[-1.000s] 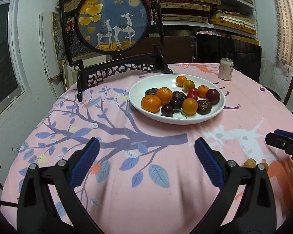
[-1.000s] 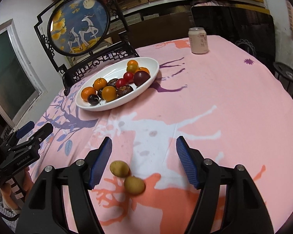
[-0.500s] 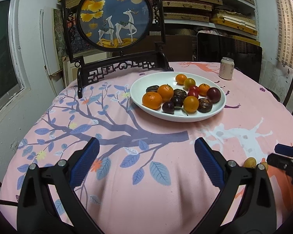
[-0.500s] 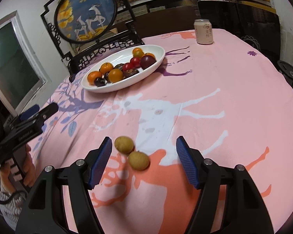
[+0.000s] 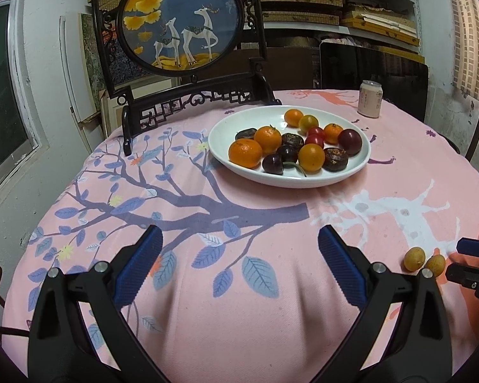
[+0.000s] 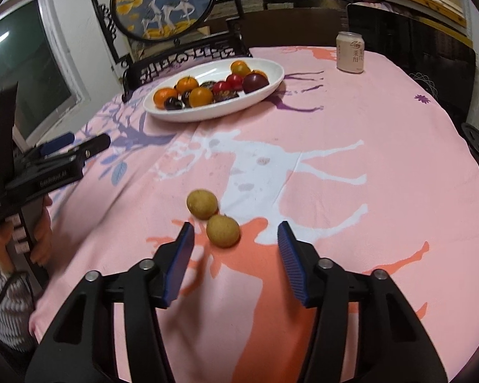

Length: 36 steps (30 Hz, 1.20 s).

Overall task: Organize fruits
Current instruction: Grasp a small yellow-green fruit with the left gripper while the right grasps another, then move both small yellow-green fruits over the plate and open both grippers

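My right gripper (image 6: 234, 237) sits low over the pink tablecloth (image 6: 351, 166) with its blue-padded jaws spread wide, holding nothing. The nearer of two small tan fruits (image 6: 223, 231) lies on the cloth just ahead of the jaw tips, closer to the left pad, on an orange patch of the print. The second tan fruit (image 6: 202, 204) rests right behind it, slightly to the left, and the two look to be touching. My left gripper (image 5: 239, 245) hovers over the blue-leaf branch pattern on the left part of the table, jaws equally wide and empty; from its camera the same pair of tan fruits shows at the right edge. Farther back, toward the middle of the table, stands the white oval plate (image 6: 268, 87), loaded with oranges (image 5: 245, 153), dark cherries (image 5: 273, 163), red cherry tomatoes (image 5: 315, 140) and a dark plum (image 5: 349, 141). Beyond it on the right is a pale drink can (image 6: 350, 51), upright and well apart from the plate. At the far left edge stands a dark carved frame with a round deer panel (image 5: 183, 16).
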Available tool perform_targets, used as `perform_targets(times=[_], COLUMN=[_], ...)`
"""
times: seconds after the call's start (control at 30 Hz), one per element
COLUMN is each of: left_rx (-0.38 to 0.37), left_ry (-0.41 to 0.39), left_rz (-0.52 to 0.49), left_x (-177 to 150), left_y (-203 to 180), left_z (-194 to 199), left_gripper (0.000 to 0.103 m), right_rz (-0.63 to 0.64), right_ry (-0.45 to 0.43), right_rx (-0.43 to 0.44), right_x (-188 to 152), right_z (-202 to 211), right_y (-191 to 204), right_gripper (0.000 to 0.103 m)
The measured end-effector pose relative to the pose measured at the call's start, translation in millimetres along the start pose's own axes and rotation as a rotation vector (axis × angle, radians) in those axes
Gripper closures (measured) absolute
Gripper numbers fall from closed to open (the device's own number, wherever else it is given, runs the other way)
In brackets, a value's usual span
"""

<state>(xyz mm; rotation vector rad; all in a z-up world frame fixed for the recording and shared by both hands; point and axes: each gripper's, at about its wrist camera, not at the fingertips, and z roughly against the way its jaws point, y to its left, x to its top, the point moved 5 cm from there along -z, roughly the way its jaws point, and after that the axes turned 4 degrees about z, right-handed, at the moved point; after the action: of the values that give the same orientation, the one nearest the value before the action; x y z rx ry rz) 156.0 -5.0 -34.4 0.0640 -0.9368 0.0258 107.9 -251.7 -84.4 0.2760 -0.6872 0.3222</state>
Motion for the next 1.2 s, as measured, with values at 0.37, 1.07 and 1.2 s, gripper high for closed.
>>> perform_targets(times=[0.37,1.07,1.2], left_rx=[-0.058,-0.439,-0.448], left_ry=[0.020,0.218,0.223], left_rz=[-0.082,-0.407,-0.391], left_x=[-8.4,-43.0,-41.4], left_y=[-21.9,-151.1,-154.3], left_z=[-1.4,-20.6,-25.1], left_gripper=[0.003,0.068,0.071], right_rz=[0.076,-0.148,-0.155], right_ry=[0.079,-0.068,-0.067], right_rx=[0.032,0.053,0.066], right_x=[0.2,0.7,0.3], right_z=[-18.9,13.5,13.5], right_y=[17.1,-44.3,-44.1], right_gripper=[0.062,0.078,0.078])
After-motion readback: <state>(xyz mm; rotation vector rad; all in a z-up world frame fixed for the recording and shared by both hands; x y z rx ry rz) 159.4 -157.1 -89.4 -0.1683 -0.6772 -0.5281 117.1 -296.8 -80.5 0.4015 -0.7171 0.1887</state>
